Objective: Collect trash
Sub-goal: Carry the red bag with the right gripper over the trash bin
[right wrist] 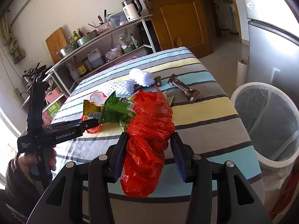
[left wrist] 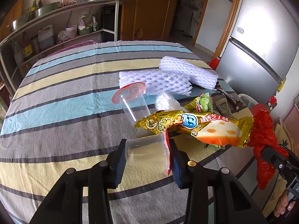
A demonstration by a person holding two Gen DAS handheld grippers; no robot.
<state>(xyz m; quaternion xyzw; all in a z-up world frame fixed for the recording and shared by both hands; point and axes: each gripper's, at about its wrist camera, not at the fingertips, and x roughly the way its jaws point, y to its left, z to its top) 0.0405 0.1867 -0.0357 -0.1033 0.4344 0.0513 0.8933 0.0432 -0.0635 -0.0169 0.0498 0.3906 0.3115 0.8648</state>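
Observation:
My left gripper (left wrist: 147, 154) is shut on a clear plastic cup (left wrist: 146, 153) with a red rim, held sideways above the striped table (left wrist: 65, 112). My right gripper (right wrist: 149, 141) is shut on a crumpled red plastic bag (right wrist: 149, 130), which also shows in the left wrist view (left wrist: 263, 136). A gold snack wrapper (left wrist: 196, 127) lies just beyond the held cup. A second clear cup (left wrist: 131, 99), white foam nets (left wrist: 168, 78), a green candy wrapper (left wrist: 202, 105) and brown wrappers (right wrist: 184, 89) lie on the table.
A white trash bin (right wrist: 265, 123) with a clear liner stands right of the table. A silver fridge (left wrist: 261, 43) is behind it. Metal shelves (left wrist: 56, 24) with bottles and pots stand at the back left, next to a wooden door (right wrist: 177, 16).

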